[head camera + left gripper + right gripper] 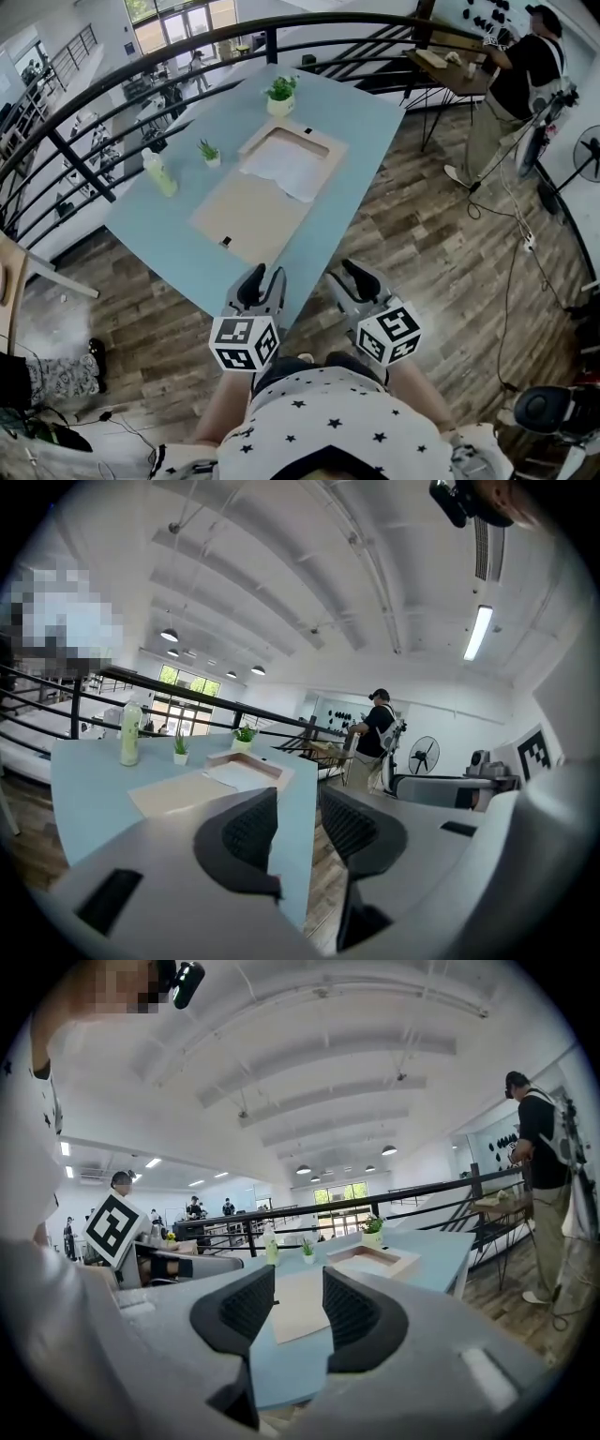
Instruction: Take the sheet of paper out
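A white sheet of paper (286, 165) lies in an open tan box (322, 143) on the light blue table (356, 112); its corner hangs over the box's near rim. The box's flat lid (247, 214) lies just in front. Both grippers hover off the table's near edge, close to the person's body. My left gripper (264, 279) is open with nothing between its jaws. My right gripper (349, 275) is open and empty too. In the left gripper view the paper (236, 777) and box (253, 761) sit far ahead; in the right gripper view the box (375, 1260) is beyond the lid (298, 1303).
Two small potted plants (280, 92) (209, 152) and a pale green bottle (159, 173) stand on the table's left side. A black railing (66, 155) curves behind the table. Another person (514, 84) stands at a desk at the far right, with cables on the wooden floor.
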A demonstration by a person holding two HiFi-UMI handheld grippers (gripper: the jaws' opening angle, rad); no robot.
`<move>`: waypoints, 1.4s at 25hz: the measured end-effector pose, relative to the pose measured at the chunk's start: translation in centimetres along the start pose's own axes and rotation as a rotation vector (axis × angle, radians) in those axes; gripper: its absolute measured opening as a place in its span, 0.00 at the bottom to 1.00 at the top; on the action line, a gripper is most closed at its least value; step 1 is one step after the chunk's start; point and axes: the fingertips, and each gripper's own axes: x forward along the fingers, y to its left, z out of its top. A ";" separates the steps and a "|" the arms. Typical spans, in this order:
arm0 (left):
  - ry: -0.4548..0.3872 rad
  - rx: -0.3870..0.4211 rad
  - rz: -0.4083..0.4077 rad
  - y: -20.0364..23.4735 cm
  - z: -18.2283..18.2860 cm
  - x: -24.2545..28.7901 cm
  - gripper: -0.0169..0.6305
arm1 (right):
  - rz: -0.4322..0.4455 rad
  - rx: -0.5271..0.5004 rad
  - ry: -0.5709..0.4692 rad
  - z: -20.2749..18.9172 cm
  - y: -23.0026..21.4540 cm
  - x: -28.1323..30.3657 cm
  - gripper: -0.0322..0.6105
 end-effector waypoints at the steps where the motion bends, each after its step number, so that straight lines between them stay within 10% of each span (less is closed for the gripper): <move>1: 0.002 -0.002 -0.002 0.2 0.1 0.2 0.23 | 0.000 -0.001 0.004 0.0 -0.1 0.3 0.28; 35: 0.037 -0.097 0.315 8.9 3.8 21.2 0.23 | 0.296 -0.066 0.113 4.5 -16.8 16.9 0.36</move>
